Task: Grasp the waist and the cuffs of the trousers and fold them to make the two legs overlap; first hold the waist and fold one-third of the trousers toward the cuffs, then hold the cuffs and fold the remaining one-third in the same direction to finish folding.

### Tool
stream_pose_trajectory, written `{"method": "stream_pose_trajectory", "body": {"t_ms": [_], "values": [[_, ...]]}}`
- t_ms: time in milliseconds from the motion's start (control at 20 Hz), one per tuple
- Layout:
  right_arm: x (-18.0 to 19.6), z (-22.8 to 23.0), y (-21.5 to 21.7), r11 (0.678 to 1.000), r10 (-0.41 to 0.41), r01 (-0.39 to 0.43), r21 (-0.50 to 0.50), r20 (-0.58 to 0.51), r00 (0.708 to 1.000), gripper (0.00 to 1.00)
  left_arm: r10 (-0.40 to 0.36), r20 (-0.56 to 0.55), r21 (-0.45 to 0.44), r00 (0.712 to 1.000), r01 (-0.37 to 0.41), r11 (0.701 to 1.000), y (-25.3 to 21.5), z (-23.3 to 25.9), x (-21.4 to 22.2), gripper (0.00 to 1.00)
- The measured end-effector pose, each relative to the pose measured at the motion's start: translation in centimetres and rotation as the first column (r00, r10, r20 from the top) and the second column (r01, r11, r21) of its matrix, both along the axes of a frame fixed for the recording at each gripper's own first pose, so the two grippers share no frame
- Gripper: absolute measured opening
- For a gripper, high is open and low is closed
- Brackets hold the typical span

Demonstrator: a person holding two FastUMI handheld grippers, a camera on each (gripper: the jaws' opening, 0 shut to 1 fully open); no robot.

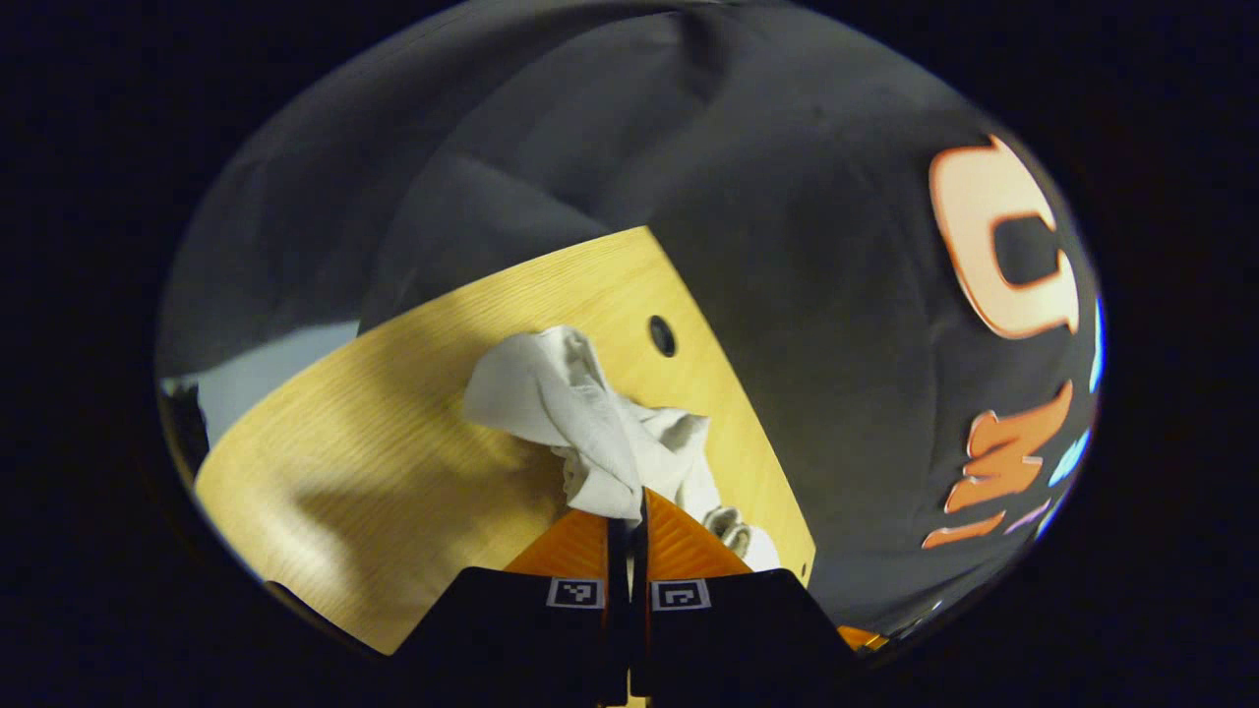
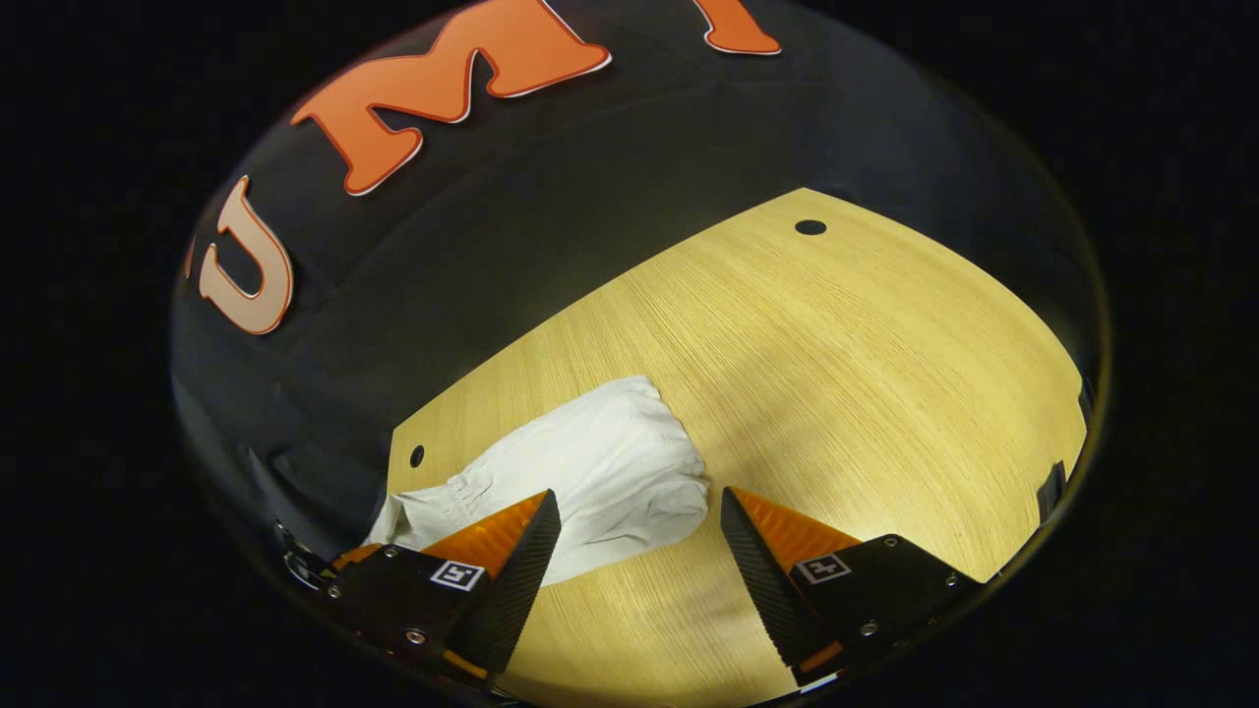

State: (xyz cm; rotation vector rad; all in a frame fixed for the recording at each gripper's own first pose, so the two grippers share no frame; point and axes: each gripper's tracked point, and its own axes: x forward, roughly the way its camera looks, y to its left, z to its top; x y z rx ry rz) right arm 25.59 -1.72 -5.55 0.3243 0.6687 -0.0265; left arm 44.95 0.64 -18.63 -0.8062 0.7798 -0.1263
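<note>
The white trousers [image 1: 580, 418] lie bunched on the wooden table [image 1: 393, 442] in the left gripper view. My left gripper [image 1: 634, 501] is shut on a fold of their cloth, and the fabric rises in a crumpled ridge from the fingertips. In the right gripper view the trousers [image 2: 600, 472] form a rumpled heap near the table's far left edge. My right gripper [image 2: 639, 501] stands open just above them, its left finger [image 2: 511, 560] over the cloth and its right finger [image 2: 767, 560] over bare wood [image 2: 836, 374].
A round cable hole [image 1: 662, 335] sits in the tabletop beyond the trousers. Two more holes [image 2: 809, 227] [image 2: 417, 455] show in the right gripper view. The black booth wall [image 1: 836, 295] closes in right behind the table's edge.
</note>
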Motion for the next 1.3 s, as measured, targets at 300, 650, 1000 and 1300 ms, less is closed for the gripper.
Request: {"method": "stream_pose_trajectory", "body": {"t_ms": [300,650,1000,1300], "values": [[1.5,0.8,-1.9,0.996,0.084,-0.084,-0.001,0.022,0.996,0.98,-0.198,0.213,0.255,0.957,0.141,0.956,-7.9,11.4,-1.7,0.04],[2.0,2.5,-7.7,0.994,0.099,-0.101,0.032,0.058,0.993,0.98,-0.305,0.244,0.377,0.921,0.200,0.904,-18.6,14.3,-2.1,0.04],[1.8,1.3,-14.0,0.997,0.038,-0.041,0.067,0.038,0.999,0.98,-0.453,0.183,0.445,0.872,0.338,0.829,-29.7,12.0,-2.6,0.04],[1.4,-0.4,-18.2,0.997,-0.018,0.018,0.081,0.001,1.000,0.99,-0.542,0.112,0.447,0.833,0.445,0.776,-36.0,8.3,-3.7,0.04]]}}
